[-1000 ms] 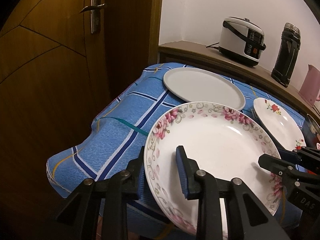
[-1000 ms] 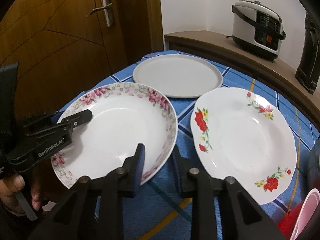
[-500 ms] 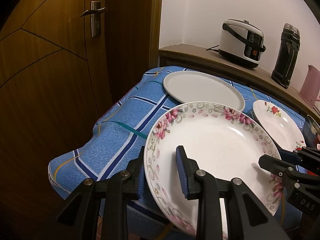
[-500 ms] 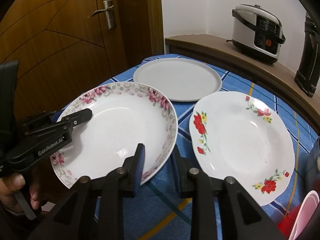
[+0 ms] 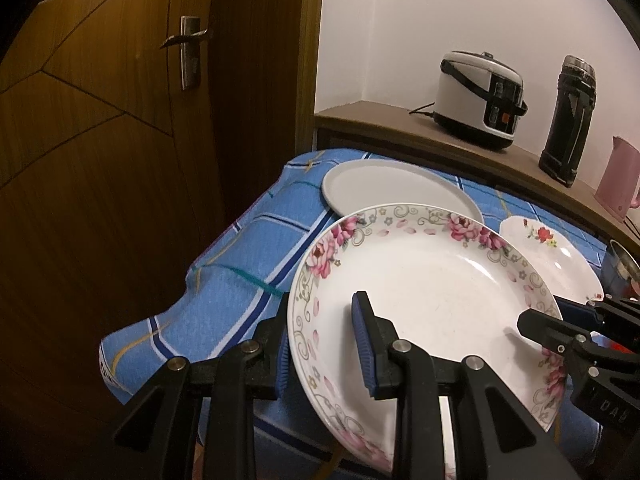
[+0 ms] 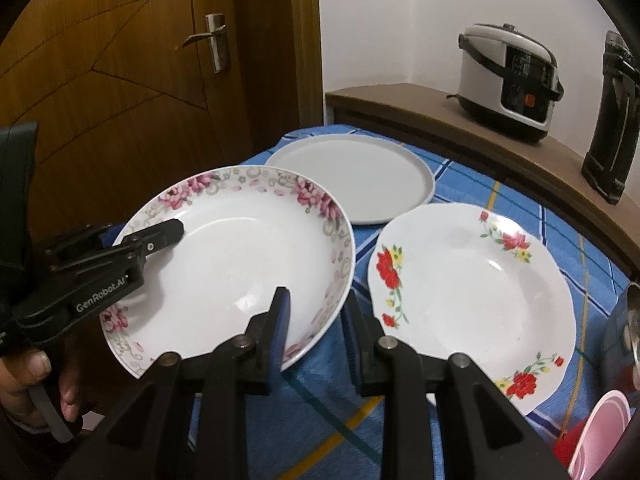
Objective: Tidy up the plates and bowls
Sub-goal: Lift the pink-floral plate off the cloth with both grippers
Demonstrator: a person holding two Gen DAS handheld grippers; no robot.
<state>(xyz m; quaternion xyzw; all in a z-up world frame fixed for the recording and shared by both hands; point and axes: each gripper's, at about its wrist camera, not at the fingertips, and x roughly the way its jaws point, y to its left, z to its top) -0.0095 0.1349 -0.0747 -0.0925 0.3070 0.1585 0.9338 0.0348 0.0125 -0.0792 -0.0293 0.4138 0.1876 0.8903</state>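
Seen from the left wrist, the left gripper (image 5: 325, 347) is clamped on the near rim of the pink-flowered plate (image 5: 424, 300), one blue pad under the rim and one inside the bowl of it. The plate hangs tilted above the near edge of the blue checked tablecloth (image 5: 240, 256). At its right rim the right gripper (image 5: 560, 322) bites on as well. Three plates show: the held one, a plain grey plate (image 5: 384, 184) beyond it, and a red-flowered plate (image 5: 552, 256) ahead to the right. On the wooden ledge (image 5: 360, 116) behind stand one rice cooker (image 5: 480, 100), one dark flask (image 5: 568, 120) and one pink jug (image 5: 618, 184).

From the right wrist, the right gripper (image 6: 316, 322) stands narrow, pinching the same plate's (image 6: 240, 264) nearest rim. The left gripper (image 6: 160, 236) grips the far-left rim, a hand (image 6: 28, 376) below it. The grey plate (image 6: 352, 176) lies ahead, the red-flowered plate (image 6: 472, 280) just right on the cloth (image 6: 520, 196). One pink bowl (image 6: 600, 440) peeks in at the lower right.
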